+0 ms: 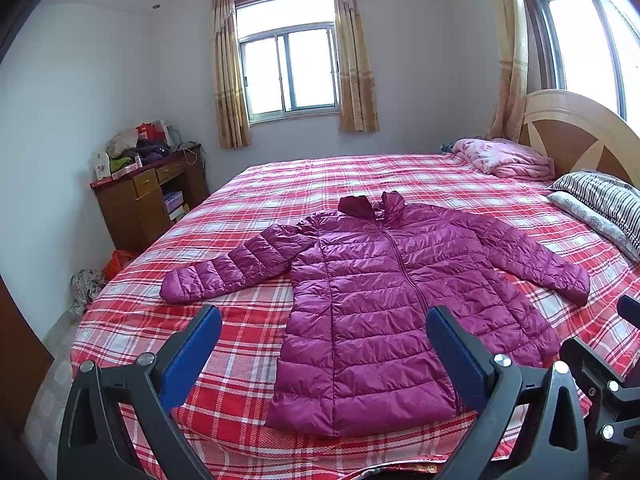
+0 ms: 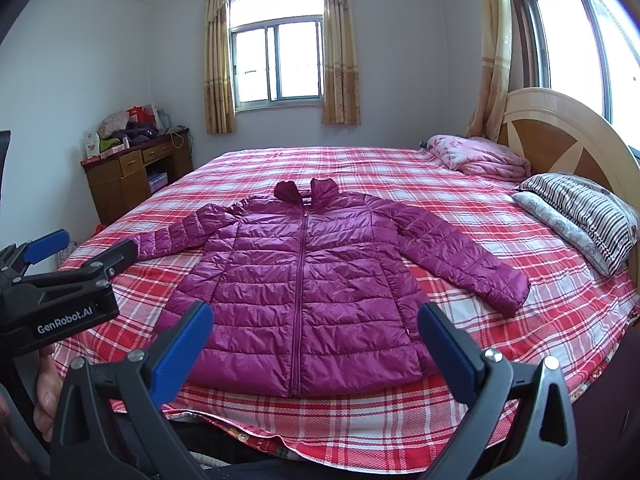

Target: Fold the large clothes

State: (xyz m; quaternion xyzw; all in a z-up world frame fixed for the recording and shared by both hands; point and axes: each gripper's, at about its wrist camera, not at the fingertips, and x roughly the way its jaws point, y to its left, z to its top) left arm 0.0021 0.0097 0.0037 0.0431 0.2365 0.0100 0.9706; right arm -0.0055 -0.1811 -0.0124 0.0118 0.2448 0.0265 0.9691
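Note:
A magenta quilted puffer jacket (image 1: 384, 300) lies flat and zipped on the red plaid bed (image 1: 240, 360), sleeves spread out to both sides, collar toward the far side. It also shows in the right wrist view (image 2: 304, 280). My left gripper (image 1: 324, 320) is open and empty, held above the near edge of the bed over the jacket's left hem. My right gripper (image 2: 316, 316) is open and empty, held over the jacket's lower hem. The left gripper also shows at the left of the right wrist view (image 2: 80, 248), jaws apart.
A striped pillow (image 2: 580, 216) and a pink folded blanket (image 2: 480, 158) lie by the wooden headboard (image 2: 560, 136) at the right. A cluttered wooden desk (image 2: 132, 176) stands at the far left wall. The plaid sheet (image 2: 400, 412) reaches the bed's near edge.

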